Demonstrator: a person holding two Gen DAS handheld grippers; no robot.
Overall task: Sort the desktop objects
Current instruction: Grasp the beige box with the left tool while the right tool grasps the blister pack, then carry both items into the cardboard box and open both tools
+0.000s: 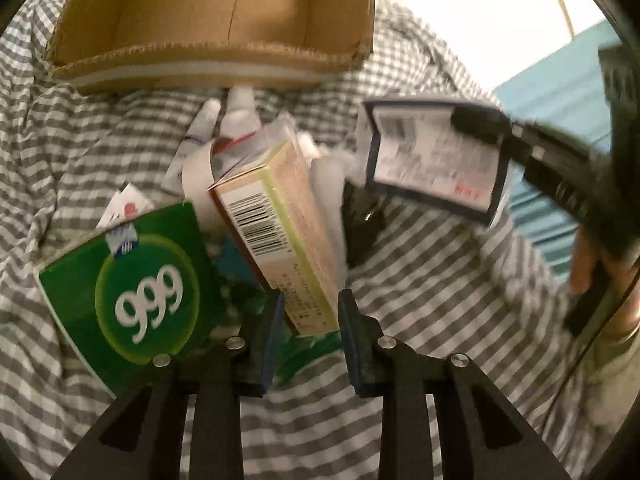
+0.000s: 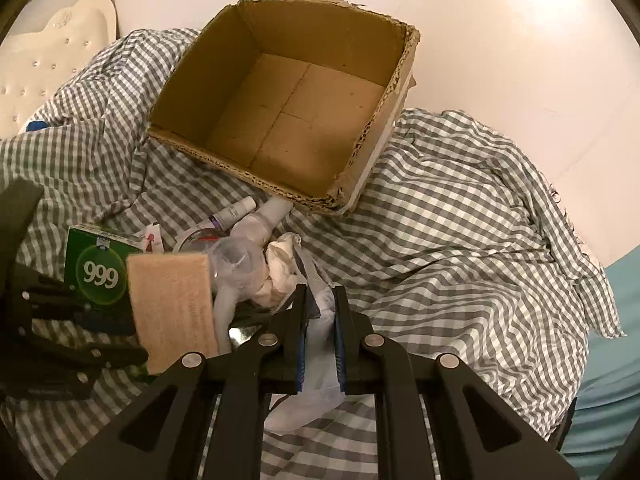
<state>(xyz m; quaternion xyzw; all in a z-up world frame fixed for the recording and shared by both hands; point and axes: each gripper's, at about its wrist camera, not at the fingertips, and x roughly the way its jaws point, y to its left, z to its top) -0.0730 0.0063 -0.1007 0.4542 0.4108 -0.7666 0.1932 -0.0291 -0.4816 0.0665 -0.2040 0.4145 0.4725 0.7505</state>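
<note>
My left gripper [image 1: 310,314] has its jaws drawn in around the lower end of a tan medicine box [image 1: 276,236], one blue pad at each long side; the box stands tilted up out of the heap, barcode face toward me, and I judge the pads to be pressing on it, though the near edge is blurred. My right gripper [image 2: 320,312] is pinched nearly closed on a flat packet in a thin clear bag [image 2: 316,380]; seen from my left hand that packet [image 1: 434,160] hangs clear of the cloth with its printed label facing me.

Just left of the tan box lies the green 999 box [image 1: 132,280], touching or nearly touching it. Behind them sits the rest of the heap: small white tubes [image 1: 240,120], a clear plastic cup [image 2: 236,260] and crumpled white tissue [image 2: 280,268], all on the grey checked cloth [image 2: 460,220]. Beyond the heap stands the open cardboard box [image 2: 280,120], its floor bare as far as I can see, which I take to be where things go.

To do this well I should raise the tan box straight up along its own length so it does not drag the green one or tip the cup. The right hand's packet is slippery film, so I would keep that pinch firm and carry it low over the near rim of the carton, one hand at a time, so the two grippers do not cross
</note>
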